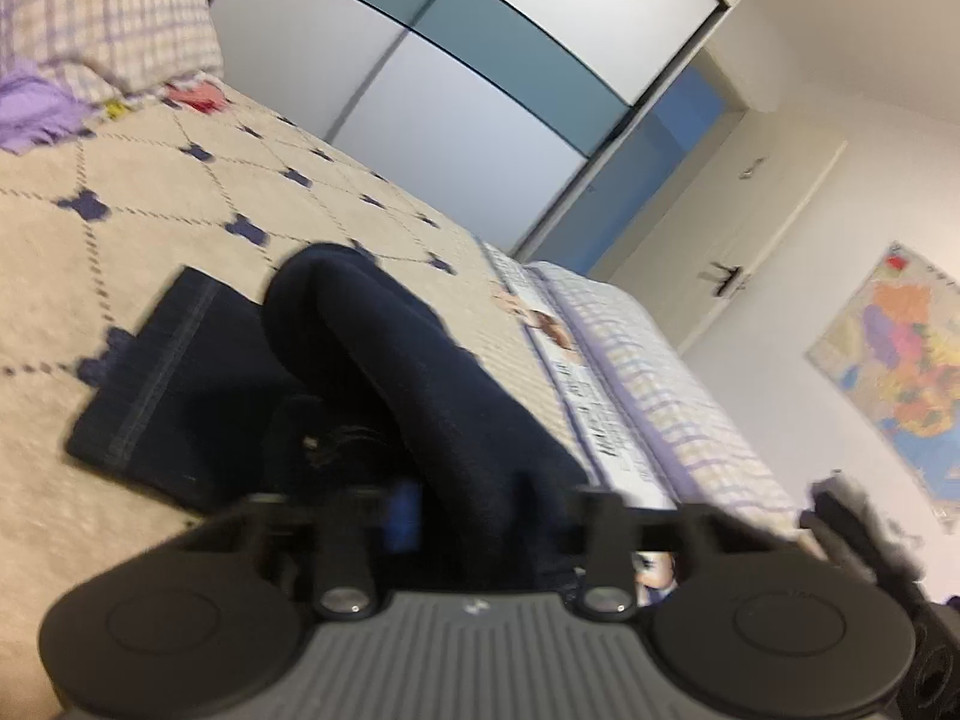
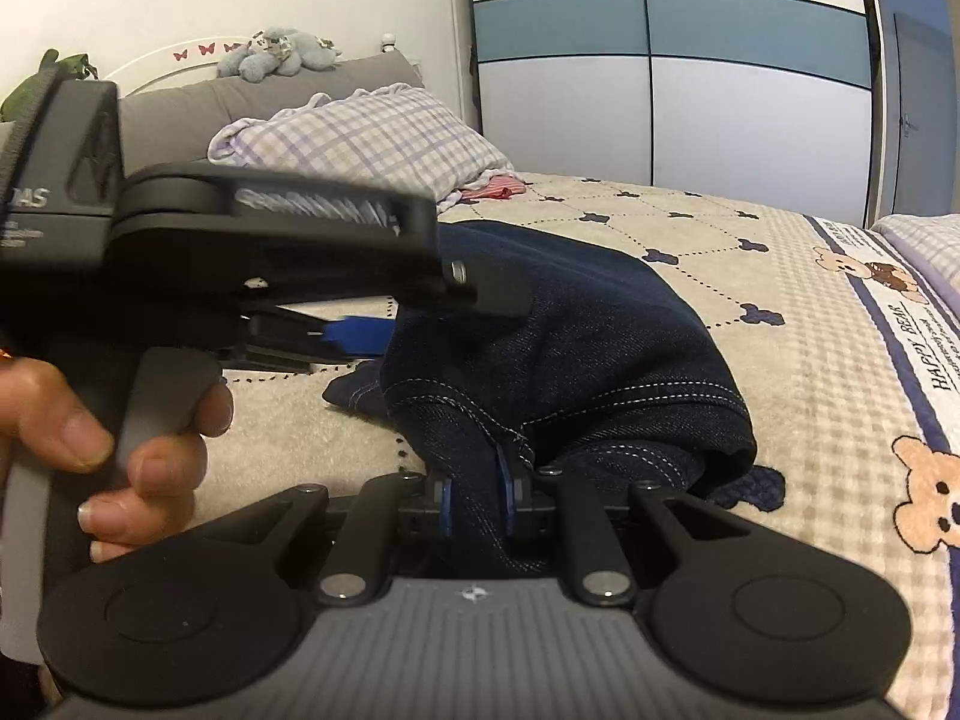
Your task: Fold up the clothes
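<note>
Dark blue jeans (image 1: 384, 360) lie bunched and partly folded on a beige quilted bedspread (image 1: 150, 192). My left gripper (image 1: 468, 510) is shut on a fold of the denim, which rises between its fingers; the view is blurred. In the right wrist view the jeans (image 2: 576, 336) form a rounded heap with white stitching. My right gripper (image 2: 477, 495) is shut on the jeans' stitched edge between its blue pads (image 2: 510, 489). The left gripper (image 2: 384, 330) shows in the right wrist view, held by a hand, its blue tip against the left side of the heap.
A checked pillow (image 2: 372, 144) and a red cloth (image 2: 498, 187) lie at the head of the bed. A wardrobe (image 2: 690, 90) with white and teal panels stands behind. The bear-print bed edge (image 2: 888, 360) runs on the right. A wall map (image 1: 900, 372) hangs beside a door.
</note>
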{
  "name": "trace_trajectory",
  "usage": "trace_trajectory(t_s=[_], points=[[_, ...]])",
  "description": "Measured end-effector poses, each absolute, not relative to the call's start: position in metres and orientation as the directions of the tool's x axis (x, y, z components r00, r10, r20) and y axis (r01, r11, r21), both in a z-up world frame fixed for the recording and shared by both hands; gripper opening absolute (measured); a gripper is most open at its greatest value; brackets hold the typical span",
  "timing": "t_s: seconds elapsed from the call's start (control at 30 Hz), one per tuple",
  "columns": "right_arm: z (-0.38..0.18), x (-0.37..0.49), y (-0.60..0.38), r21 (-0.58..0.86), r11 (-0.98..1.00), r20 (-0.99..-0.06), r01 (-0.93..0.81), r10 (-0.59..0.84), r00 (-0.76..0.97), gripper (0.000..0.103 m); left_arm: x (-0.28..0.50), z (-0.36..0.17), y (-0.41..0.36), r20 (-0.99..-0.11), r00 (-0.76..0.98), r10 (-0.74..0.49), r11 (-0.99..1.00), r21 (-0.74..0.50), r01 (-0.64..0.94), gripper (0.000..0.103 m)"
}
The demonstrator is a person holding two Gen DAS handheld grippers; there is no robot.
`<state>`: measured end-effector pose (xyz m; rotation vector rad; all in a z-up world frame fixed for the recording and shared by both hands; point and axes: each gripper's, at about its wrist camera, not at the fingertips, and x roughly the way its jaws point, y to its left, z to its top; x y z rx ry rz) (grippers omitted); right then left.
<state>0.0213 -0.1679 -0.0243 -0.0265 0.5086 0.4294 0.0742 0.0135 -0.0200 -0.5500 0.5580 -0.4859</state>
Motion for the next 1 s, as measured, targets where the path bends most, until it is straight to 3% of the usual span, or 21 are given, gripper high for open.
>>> trace_trajectory(t_s=[0.07,0.4,0.47,0.6,0.77,1.0], points=[[-0.022,0.021,-0.171,0.1,0.908,-0.472,-0.407,0.403,0.784,0.022,0.07,-0.015,0.011,-0.343,0.757,-0.556,0.761,-0.575,0.299,0.012],[-0.007,0.013,-0.181,0.218,0.845,-0.414,-0.489,0.533,0.738,0.028,0.046,0.011,0.024,-0.302,0.797,-0.523,0.793,-0.516,0.324,0.011],[-0.003,0.01,-0.178,0.218,0.822,-0.4,-0.527,0.567,0.72,0.032,0.041,0.016,0.03,-0.294,0.808,-0.51,0.803,-0.5,0.324,0.011],[0.007,0.003,-0.18,0.28,0.747,-0.355,-0.603,0.665,0.657,0.056,0.031,0.023,0.046,-0.279,0.831,-0.481,0.819,-0.48,0.314,0.01],[0.018,-0.005,-0.191,0.324,0.706,-0.325,-0.629,0.708,0.627,0.057,0.025,0.022,0.074,-0.293,0.833,-0.47,0.812,-0.513,0.278,0.01],[0.018,0.004,-0.202,0.356,0.76,-0.337,-0.543,0.647,0.685,0.06,0.011,0.022,0.101,-0.331,0.847,-0.416,0.852,-0.467,0.236,0.011]])
